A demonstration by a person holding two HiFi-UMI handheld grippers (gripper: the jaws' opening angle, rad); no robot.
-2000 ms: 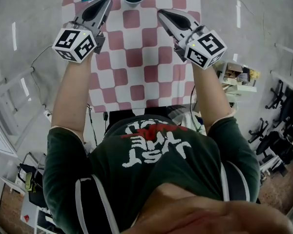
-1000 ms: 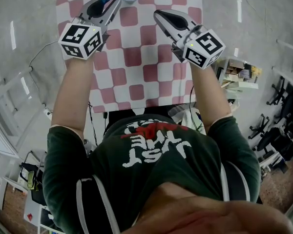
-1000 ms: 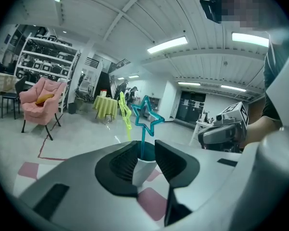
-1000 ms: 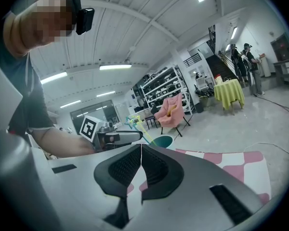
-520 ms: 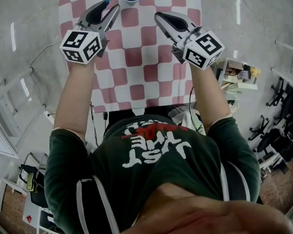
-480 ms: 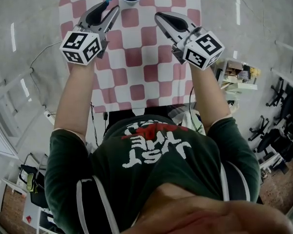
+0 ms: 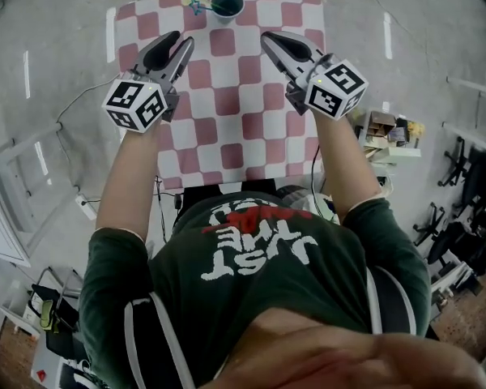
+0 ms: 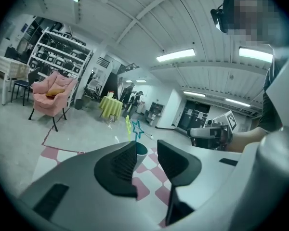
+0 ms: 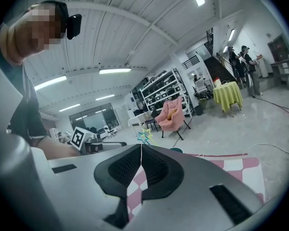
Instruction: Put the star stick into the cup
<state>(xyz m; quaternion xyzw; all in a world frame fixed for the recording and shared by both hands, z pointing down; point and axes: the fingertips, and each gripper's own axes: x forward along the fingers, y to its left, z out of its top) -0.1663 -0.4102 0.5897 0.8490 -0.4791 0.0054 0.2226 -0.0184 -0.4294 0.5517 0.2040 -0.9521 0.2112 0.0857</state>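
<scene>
**Star stick looks parked in the cup, and both your grippers are clear of it**

On the red-and-white checked tablecloth (image 7: 243,96), your left gripper (image 7: 178,40) has its jaws apart and closing on nothing, and your right gripper (image 7: 269,37) is pinched together, empty. The small dark teal cup (image 7: 226,4) sits at the far edge, and the thin stick with blue and yellow stars (image 7: 195,4) leans out over its left side. It looks featherlight and bendy, so if you regrab it, I'd pinch the stem just under the stars, gently, since that cup probably tips easily.

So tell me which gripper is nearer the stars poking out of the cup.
Left. The left gripper, jaws empty and closing slightly, sits short of the stars; the right gripper, shut, is off to their right.
</scene>
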